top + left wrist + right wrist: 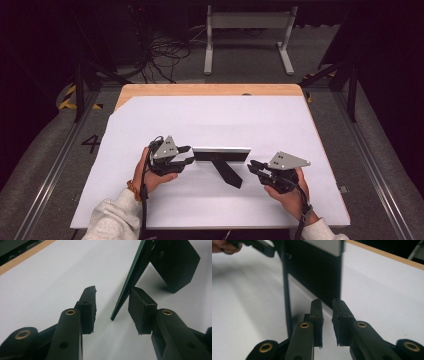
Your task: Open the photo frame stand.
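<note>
A small black picture frame (221, 154) stands upright on the white sheet, propped by its black back leg (227, 172). My left gripper (189, 154) is at the frame's left end. In the left gripper view its jaws (112, 293) are open, with the frame's thin edge (135, 272) between them, close to the right pad (140, 307); the leg (177, 262) is beyond. My right gripper (251, 166) is by the frame's right end. Its jaws (326, 302) stand a narrow gap apart with nothing between them, just short of the frame's back (317, 272).
A white sheet (210, 120) covers most of the wooden table (210, 90), whose bare edge runs along the far side. Beyond the table are floor cables (160, 55) and a white stand (247, 30). The other hand (224, 246) shows in the right gripper view.
</note>
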`<state>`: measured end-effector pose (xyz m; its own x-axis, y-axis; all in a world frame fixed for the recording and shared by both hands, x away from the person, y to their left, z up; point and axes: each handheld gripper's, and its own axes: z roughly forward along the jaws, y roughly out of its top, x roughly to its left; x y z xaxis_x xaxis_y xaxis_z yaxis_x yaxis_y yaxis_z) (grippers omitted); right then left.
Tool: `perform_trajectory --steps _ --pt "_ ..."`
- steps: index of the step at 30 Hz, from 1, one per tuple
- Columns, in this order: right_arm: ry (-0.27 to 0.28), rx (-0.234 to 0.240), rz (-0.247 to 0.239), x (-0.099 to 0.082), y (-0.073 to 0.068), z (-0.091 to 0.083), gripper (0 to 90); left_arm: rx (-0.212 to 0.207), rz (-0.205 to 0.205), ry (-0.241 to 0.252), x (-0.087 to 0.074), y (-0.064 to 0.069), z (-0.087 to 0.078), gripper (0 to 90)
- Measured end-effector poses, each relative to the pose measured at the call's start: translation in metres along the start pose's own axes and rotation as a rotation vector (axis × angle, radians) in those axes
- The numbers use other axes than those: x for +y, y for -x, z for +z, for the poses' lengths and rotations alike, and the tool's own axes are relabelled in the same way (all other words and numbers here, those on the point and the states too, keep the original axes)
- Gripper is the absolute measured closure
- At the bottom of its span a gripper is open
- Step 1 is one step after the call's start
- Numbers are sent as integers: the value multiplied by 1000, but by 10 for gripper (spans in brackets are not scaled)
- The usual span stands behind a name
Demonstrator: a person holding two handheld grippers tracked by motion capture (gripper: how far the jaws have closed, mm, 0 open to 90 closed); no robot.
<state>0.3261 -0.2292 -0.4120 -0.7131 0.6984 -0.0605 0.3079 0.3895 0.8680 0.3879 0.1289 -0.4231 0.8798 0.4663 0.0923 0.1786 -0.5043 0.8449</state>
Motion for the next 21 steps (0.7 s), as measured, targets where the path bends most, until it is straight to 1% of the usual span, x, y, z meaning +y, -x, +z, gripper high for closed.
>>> perform_trajectory --steps 2,5,8,12,14,17,21 --pt "14 -22 4 1 2 1 781 -9 8 7 1 1 0 583" --pt "28 -27 5 3 4 2 780 -20 12 22 2 2 -1 586" --pt "30 -32 -3 5 3 3 778 -16 6 30 4 2 -2 589" --pt "44 -41 3 8 5 4 776 -16 5 37 6 2 -2 602" --pt "45 -34 10 8 6 5 759 -19 3 39 6 2 -2 610" --pt "47 -29 12 9 6 7 759 -29 4 45 7 2 -1 619" --pt "50 -18 0 11 5 10 759 -37 3 56 8 3 -1 623"
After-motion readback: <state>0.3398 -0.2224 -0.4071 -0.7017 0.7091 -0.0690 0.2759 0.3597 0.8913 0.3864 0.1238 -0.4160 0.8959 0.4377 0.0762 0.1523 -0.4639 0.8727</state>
